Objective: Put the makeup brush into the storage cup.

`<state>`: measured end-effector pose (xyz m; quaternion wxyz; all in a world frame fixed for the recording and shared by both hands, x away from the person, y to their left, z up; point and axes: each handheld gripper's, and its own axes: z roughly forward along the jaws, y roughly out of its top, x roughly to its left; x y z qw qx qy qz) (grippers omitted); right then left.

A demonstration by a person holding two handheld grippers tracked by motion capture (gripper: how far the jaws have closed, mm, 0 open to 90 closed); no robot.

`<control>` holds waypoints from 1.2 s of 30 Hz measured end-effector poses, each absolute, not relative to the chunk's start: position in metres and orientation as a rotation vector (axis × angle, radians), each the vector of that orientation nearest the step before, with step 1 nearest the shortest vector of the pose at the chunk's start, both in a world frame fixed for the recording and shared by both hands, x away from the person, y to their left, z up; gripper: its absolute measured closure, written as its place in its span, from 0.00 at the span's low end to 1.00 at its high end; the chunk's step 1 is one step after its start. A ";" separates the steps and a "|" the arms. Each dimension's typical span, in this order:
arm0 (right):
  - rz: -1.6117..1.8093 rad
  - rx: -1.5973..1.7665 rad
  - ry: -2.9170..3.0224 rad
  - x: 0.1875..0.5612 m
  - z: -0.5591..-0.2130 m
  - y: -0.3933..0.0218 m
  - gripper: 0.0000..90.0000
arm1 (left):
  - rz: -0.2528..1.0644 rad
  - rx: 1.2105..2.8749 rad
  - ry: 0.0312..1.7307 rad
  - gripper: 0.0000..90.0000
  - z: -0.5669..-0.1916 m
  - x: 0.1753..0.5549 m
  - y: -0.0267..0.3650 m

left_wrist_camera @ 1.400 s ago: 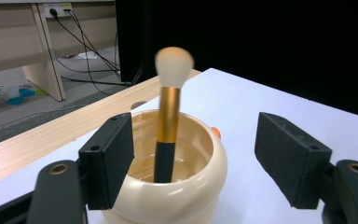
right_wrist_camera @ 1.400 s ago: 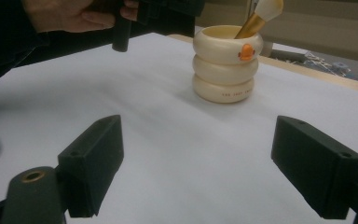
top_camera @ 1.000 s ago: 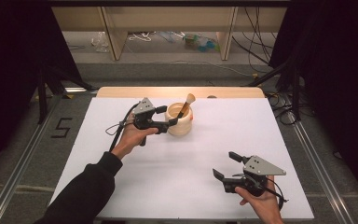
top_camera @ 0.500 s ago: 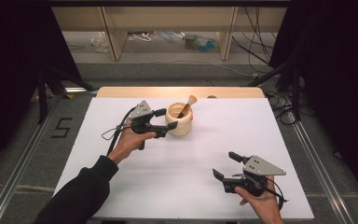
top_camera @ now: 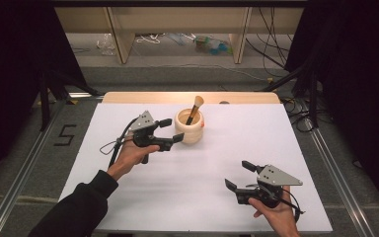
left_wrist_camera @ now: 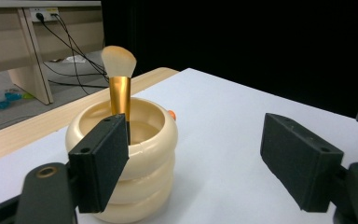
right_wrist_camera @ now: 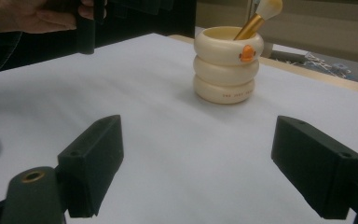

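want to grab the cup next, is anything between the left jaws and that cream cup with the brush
Nothing visible stands in the way. The left gripper is open right beside the cream cup, its jaws having just been opening with nothing between them. Only bare white table lies between. The brush stands inside the cup.

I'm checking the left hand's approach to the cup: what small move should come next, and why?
Probably shift the left tool a little farther toward the cup. Its jaws have just been opening, nothing is between them, and one pad sits in front of the cup wall while the brush stands inside.

Lab: black curtains (top_camera: 15, 74), rail-framed white table (top_camera: 187, 173), floor cables (top_camera: 271, 29).
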<state>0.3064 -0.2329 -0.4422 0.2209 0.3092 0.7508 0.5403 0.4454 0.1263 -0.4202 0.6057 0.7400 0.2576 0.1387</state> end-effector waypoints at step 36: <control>1.502 0.852 2.075 0.306 -0.442 -0.232 0.19 | 0.310 1.697 0.578 0.25 -0.426 0.403 0.143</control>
